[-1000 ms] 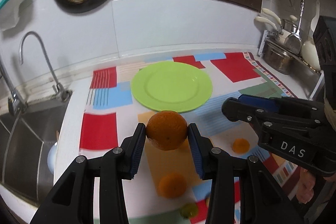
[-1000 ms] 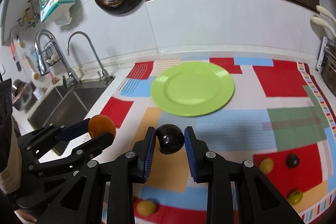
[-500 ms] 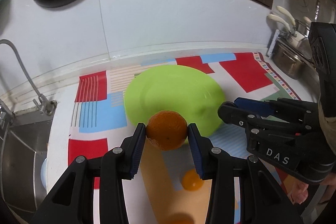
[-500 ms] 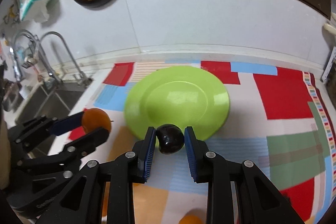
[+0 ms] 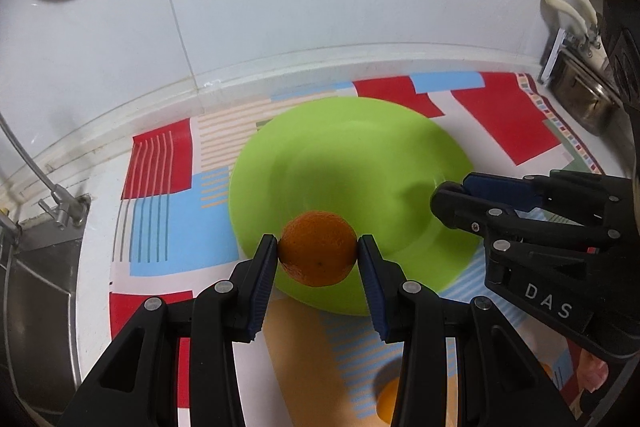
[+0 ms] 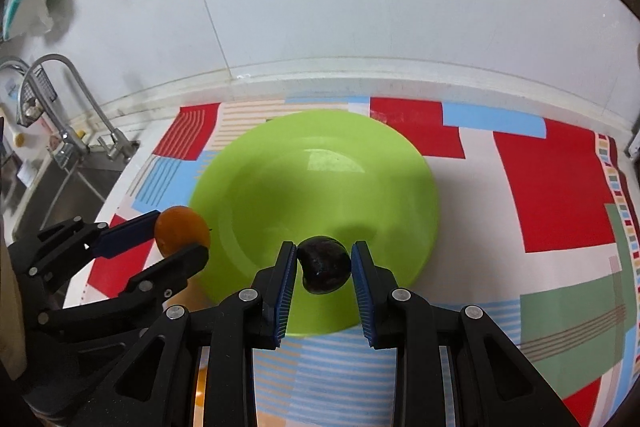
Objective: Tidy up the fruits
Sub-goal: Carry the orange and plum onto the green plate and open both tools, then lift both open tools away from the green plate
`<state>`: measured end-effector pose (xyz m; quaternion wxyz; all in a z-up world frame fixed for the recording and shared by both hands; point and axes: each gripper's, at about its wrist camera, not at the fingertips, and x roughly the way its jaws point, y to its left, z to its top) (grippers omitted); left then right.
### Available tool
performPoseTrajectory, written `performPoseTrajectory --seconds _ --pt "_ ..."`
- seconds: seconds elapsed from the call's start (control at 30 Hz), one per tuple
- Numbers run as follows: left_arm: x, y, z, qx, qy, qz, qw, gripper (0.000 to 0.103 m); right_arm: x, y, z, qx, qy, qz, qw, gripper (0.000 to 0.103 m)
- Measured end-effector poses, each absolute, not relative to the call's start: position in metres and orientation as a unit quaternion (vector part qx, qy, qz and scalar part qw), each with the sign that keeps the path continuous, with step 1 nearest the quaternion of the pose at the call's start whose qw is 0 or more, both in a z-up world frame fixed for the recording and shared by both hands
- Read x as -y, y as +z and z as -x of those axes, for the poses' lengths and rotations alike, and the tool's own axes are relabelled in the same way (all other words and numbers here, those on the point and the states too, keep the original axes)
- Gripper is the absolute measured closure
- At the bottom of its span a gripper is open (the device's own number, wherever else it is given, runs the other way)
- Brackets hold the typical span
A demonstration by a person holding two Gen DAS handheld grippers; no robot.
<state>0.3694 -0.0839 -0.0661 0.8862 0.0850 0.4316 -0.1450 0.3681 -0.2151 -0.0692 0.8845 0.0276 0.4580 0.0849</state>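
Patchwork mat (image 6: 552, 187) covers the counter; green plate (image 6: 320, 187) sits on it mid-frame. My left gripper (image 5: 318, 259) is clamped on an orange (image 5: 318, 253), held over the plate's near-left rim. My right gripper (image 6: 324, 267) is clamped on a dark plum-like fruit (image 6: 325, 264) over the plate's near edge. Another orange (image 5: 386, 403) lies on the mat, partly hidden.

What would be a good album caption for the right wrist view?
Right gripper carries a dark plum over the green plate, while the left gripper brings an orange alongside.
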Motion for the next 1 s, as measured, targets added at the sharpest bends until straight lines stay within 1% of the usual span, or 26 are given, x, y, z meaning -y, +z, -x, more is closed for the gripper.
performPoseTrajectory --seconds 0.2,0.27,0.3,0.33,0.47,0.57,0.63,0.7,0.8,1.0 --pt "0.086 -0.068 -0.373 -0.438 -0.148 -0.082 0.883 0.061 0.214 -0.077 -0.376 -0.465 0.091 -0.029 0.88 0.073" --pt "0.086 -0.064 -0.369 -0.428 -0.14 -0.092 0.888 0.057 0.215 -0.078 -0.378 -0.47 0.09 -0.033 0.877 0.073" --pt "0.086 -0.061 -0.366 -0.422 -0.136 -0.096 0.891 0.053 0.216 -0.077 -0.376 -0.466 0.084 -0.032 0.88 0.072" --pt "0.084 -0.057 -0.363 -0.417 -0.135 -0.096 0.894 0.051 0.217 -0.076 -0.375 -0.465 0.082 -0.032 0.881 0.068" --pt "0.079 -0.038 -0.349 -0.41 -0.135 -0.086 0.898 0.05 0.222 -0.065 -0.365 -0.453 0.08 -0.039 0.887 0.067" --pt "0.075 -0.019 -0.331 -0.39 -0.13 -0.085 0.908 0.041 0.224 -0.049 -0.35 -0.436 0.076 -0.038 0.896 0.067" --pt "0.07 -0.006 -0.315 -0.375 -0.124 -0.083 0.915 0.032 0.224 -0.037 -0.336 -0.421 0.077 -0.033 0.903 0.061" --pt "0.067 0.004 -0.301 -0.362 -0.121 -0.082 0.921 0.028 0.224 -0.023 -0.32 -0.402 0.073 -0.028 0.912 0.057" --pt "0.059 0.019 -0.277 -0.342 -0.107 -0.08 0.93 0.02 0.221 -0.005 -0.295 -0.378 0.08 -0.017 0.922 0.055" --pt "0.043 0.037 -0.232 -0.32 -0.092 -0.061 0.941 0.01 0.215 0.026 -0.245 -0.333 0.073 -0.005 0.94 0.038"
